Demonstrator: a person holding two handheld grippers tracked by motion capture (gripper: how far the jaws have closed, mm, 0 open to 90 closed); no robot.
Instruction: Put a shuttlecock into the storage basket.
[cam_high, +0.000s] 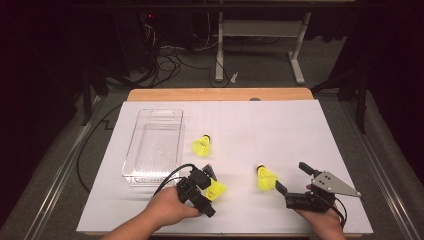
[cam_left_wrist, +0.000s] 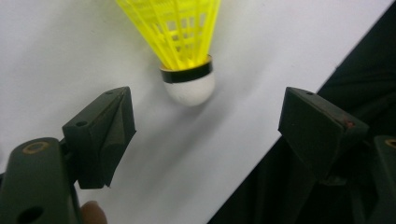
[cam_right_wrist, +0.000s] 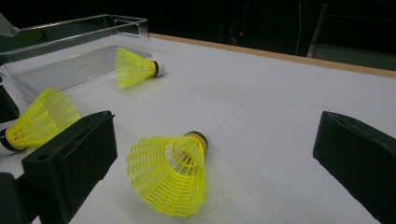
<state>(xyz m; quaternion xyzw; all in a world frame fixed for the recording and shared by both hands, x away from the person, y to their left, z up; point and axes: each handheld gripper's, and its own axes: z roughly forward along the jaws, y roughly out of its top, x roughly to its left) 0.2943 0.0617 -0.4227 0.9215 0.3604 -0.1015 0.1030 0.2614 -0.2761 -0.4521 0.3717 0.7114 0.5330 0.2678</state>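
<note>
Three yellow shuttlecocks lie on the white table top. My left gripper (cam_high: 210, 192) lies low at the front with its jaws apart on either side of the nearest shuttlecock (cam_high: 217, 189). In the left gripper view the white cork (cam_left_wrist: 189, 88) sits just past the tips of the left gripper (cam_left_wrist: 205, 126), and neither pad touches it. My right gripper (cam_high: 291, 176) is open at the front right, facing a second shuttlecock (cam_high: 266, 178). That shuttlecock (cam_right_wrist: 170, 175) lies on its side ahead of the wide-open right gripper (cam_right_wrist: 215, 154), untouched. The third shuttlecock (cam_high: 202, 145) rests beside the bin.
A clear plastic bin (cam_high: 131, 150) stands at the left of the table with nothing in it, and its wall (cam_right_wrist: 70, 28) rises behind the shuttlecocks in the right gripper view. The table's front edge runs just below both hands. Cables and a desk frame lie on the floor beyond.
</note>
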